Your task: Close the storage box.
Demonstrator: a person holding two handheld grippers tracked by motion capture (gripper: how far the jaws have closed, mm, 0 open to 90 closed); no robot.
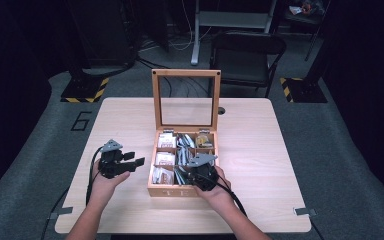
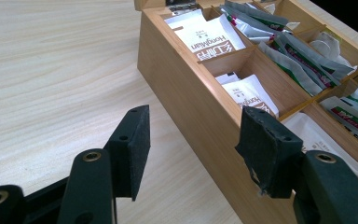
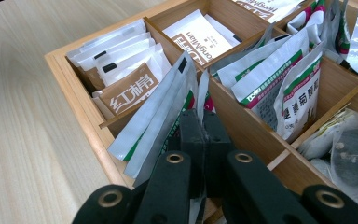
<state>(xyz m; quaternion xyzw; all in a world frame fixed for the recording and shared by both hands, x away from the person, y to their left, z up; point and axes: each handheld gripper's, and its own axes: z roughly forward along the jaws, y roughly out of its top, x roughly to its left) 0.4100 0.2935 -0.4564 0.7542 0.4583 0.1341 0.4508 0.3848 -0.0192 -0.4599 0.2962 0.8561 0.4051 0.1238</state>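
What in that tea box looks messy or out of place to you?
Mostly the silver sachets in the box's middle column: they lean every which way over the dividers, while the white packets lie flat. One silver sachet sticks up, pinched in the right gripper. A pad on the left gripper looks frayed at its lower edge.

- The wooden box (image 1: 182, 191) stands mid-table, its glass lid (image 1: 186, 100) upright at the far edge, blocking any reach from behind.
- Thin dividers (image 3: 242, 122) split the box into narrow compartments; upright silver sachets (image 3: 161, 114) crowd the near middle one, leaving little room beside the right gripper (image 3: 204, 122), whose jaws are pressed together among them.
- Bare table (image 1: 125, 120) lies left of the box, where the left gripper (image 1: 136, 159) hovers with parted jaws.
- The table's right side is likewise bare.
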